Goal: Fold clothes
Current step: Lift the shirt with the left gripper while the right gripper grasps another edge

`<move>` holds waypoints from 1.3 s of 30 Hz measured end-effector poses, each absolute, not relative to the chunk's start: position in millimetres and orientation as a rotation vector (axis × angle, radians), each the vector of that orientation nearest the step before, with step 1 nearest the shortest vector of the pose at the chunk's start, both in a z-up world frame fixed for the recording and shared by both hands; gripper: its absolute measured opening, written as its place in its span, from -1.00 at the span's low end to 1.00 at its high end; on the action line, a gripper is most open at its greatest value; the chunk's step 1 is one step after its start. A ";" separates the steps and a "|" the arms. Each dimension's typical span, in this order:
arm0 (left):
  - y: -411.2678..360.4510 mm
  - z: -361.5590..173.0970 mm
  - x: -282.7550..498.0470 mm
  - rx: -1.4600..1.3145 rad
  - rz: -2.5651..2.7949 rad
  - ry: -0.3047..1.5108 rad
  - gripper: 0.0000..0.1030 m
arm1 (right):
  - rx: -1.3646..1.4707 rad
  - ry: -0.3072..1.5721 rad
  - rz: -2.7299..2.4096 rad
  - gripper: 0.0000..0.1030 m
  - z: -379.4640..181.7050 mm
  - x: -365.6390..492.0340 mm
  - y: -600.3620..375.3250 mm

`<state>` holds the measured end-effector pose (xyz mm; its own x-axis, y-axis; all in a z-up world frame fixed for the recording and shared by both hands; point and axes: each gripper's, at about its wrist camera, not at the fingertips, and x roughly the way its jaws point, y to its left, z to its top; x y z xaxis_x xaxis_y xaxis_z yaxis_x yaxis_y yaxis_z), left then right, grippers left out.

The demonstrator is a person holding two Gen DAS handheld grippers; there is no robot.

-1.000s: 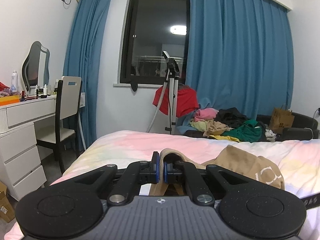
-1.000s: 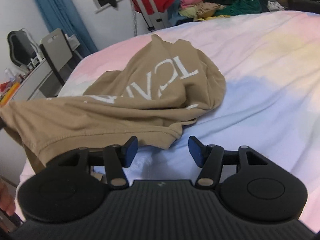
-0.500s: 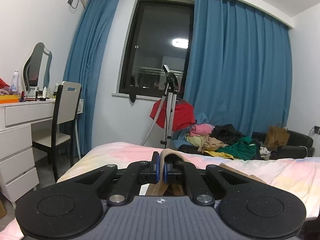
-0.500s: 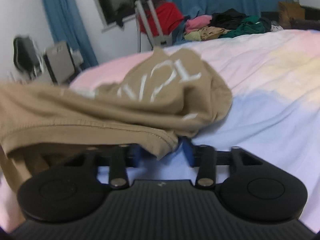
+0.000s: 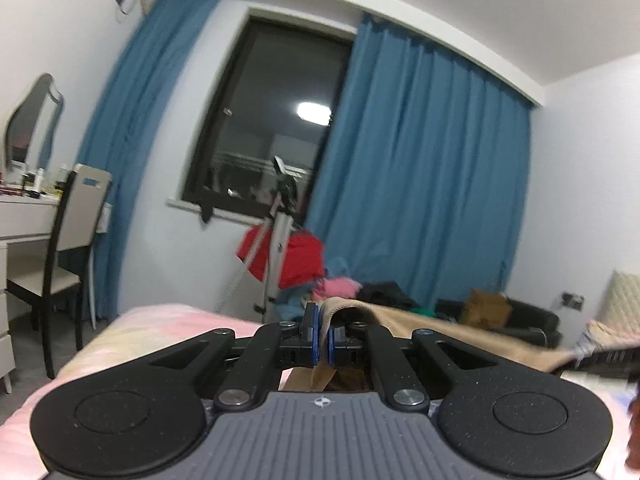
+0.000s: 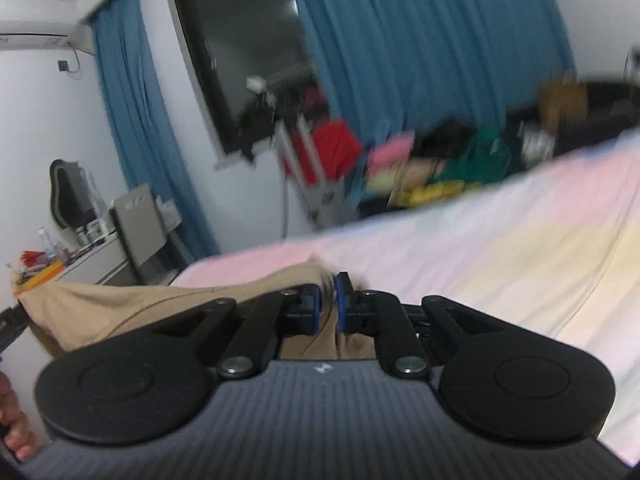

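While each tool pinches an edge of the tan shirt (image 6: pixel 120 312), left tool (image 5: pixel 322 338) and right tool (image 6: pixel 328 308) hold it stretched in the air above the bed (image 6: pixel 500 256); no fold looks made yet, so laying flat and folding remain

blue curtains (image 5: pixel 420 168), dark window (image 5: pixel 272 136), chair (image 5: pixel 76 216), pastel bed (image 6: pixel 500 248)

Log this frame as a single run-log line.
phase: lift and spread | left gripper: shut on tan shirt | right gripper: shut on tan shirt | shirt: stretched between both above bed
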<state>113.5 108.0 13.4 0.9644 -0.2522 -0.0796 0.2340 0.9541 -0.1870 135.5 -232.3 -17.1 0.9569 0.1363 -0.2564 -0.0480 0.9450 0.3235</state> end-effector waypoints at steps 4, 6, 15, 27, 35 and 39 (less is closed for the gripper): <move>98.5 1.5 117.5 -0.120 -0.276 0.186 -0.90 | 0.371 0.371 0.058 -0.76 -32.4 137.7 -249.2; 94.2 -6.2 122.3 -0.110 -0.272 0.232 -0.90 | 0.418 0.485 0.040 -0.74 -53.2 151.7 -255.9; 90.9 -18.2 143.7 -0.078 -0.234 0.282 -0.90 | 0.470 0.757 0.047 -0.20 -110.3 180.5 -235.9; 113.9 -19.1 160.0 -0.160 -0.155 0.317 -0.90 | 0.230 0.794 -0.019 -0.46 -119.9 168.1 -209.9; 114.3 -50.2 188.9 -0.043 -0.052 0.559 -0.64 | 0.361 0.603 0.101 -0.82 -89.8 161.0 -222.0; 127.1 -52.5 189.6 -0.013 0.033 0.650 0.02 | 0.355 0.583 0.119 -0.82 -86.3 160.5 -222.0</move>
<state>189.6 127.1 -52.5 0.7956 0.0264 -0.6053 -0.0347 0.9994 -0.0020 160.5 -222.0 -86.3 0.8299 0.2088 -0.5174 -0.0097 0.9326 0.3607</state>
